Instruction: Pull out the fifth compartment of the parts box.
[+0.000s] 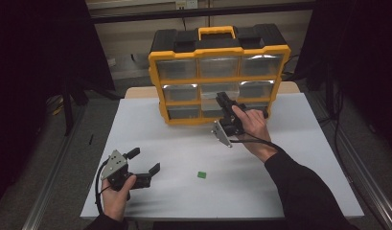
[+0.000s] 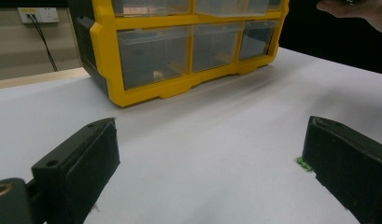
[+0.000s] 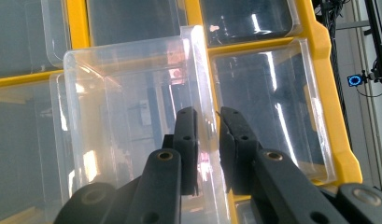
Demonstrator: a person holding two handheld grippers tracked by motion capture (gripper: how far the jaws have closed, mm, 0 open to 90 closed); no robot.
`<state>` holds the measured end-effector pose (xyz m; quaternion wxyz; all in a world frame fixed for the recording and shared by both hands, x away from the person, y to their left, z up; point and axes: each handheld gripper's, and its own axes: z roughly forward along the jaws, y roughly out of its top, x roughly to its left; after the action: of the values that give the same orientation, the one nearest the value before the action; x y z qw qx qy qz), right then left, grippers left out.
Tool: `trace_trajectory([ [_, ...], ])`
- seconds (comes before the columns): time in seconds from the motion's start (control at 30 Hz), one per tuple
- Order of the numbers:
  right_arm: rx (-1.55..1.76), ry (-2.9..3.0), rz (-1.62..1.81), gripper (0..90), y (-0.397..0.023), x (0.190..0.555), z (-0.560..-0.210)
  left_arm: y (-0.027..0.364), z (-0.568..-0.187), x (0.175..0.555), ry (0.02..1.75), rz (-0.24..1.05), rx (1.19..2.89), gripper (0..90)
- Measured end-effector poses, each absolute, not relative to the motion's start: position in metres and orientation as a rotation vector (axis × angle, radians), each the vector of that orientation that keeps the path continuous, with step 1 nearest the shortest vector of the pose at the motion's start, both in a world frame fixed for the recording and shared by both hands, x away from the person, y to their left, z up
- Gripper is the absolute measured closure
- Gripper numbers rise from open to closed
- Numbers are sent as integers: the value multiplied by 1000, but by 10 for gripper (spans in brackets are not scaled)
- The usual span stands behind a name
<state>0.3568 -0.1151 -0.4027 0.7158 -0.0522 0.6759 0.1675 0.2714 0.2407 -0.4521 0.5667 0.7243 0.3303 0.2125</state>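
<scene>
Two tools work over a white worktop (image 1: 260,172) in the high view. At the far middle stands a yellow-and-black organiser (image 1: 218,76) with clear drawers in three rows and a yellow handle on top. The right tool (image 1: 226,106), held in the person's right hand (image 1: 253,125), reaches into the organiser's front at its lower middle, where one clear drawer (image 1: 217,95) sticks out from the rest. The left tool (image 1: 144,161) rests at the near left, gripped by the left hand (image 1: 118,196), its jaws spread wide with nothing between them. A small green piece (image 1: 201,175) lies alone on the worktop, near the middle, right of the left tool

Left gripper view: the two black jaws stand far apart above bare white worktop (image 2: 212,149). A sliver of the green piece (image 2: 302,163) peeps out beside the right jaw. Beyond, the organiser (image 2: 104,60) shows its bottom drawers

Right gripper view: the jaws are nearly together, clamped on the thin side wall of the pulled-out clear drawer (image 3: 132,116), one pad inside it and one outside. Yellow frame of the organiser (image 3: 328,93) runs around the neighbouring drawers
</scene>
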Motion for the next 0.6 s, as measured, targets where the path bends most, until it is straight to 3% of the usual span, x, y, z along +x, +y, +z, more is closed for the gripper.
trace_trajectory([
  [0.6,-151,1488,370,782,-116,342,-404,241,-452,272,775,492,1701,37],
])
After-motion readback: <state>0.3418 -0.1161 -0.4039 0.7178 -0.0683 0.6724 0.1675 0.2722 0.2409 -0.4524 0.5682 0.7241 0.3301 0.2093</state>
